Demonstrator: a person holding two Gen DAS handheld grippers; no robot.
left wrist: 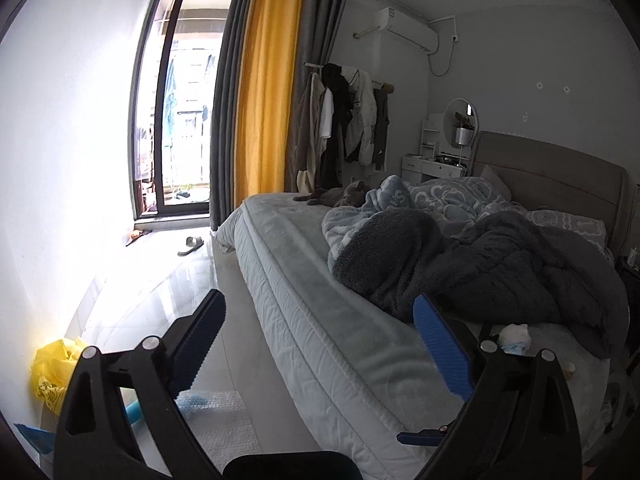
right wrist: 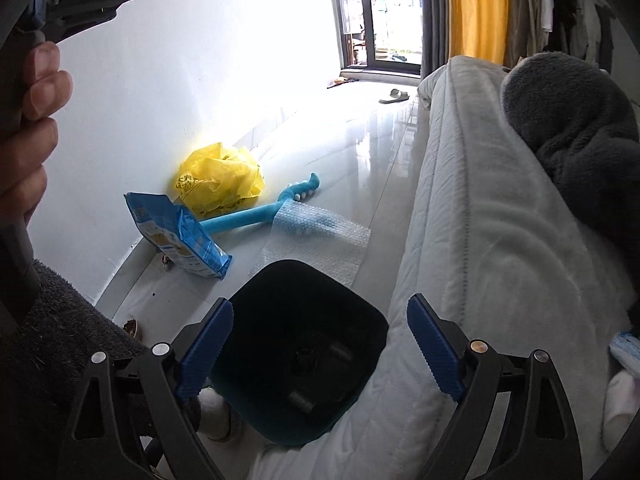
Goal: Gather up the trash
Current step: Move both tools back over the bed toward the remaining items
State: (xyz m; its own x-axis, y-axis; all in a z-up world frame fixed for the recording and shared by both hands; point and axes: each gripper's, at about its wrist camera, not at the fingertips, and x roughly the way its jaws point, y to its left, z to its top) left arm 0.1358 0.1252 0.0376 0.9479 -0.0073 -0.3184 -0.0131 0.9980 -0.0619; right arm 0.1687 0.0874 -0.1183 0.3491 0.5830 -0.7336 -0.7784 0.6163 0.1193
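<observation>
Both tools, left tool [left wrist: 320,344] and right tool [right wrist: 320,344], gape empty; the black bin [right wrist: 300,344] holds some trash (yellow bag [right wrist: 218,184], bubble wrap [right wrist: 316,236] remain on the floor).

Ahead of my right tool [right wrist: 320,350] the open bin [right wrist: 304,344] blocks the floor [right wrist: 360,152] strip; the bed [right wrist: 460,200] walls its right side.

Crumpled yellow plastic bag [right wrist: 218,180] on floor against wall; blue wrapper [right wrist: 180,236] just beside it. Bubble wrap [right wrist: 316,240] flat nearby; dark bin [right wrist: 300,344] open beside bed.
</observation>
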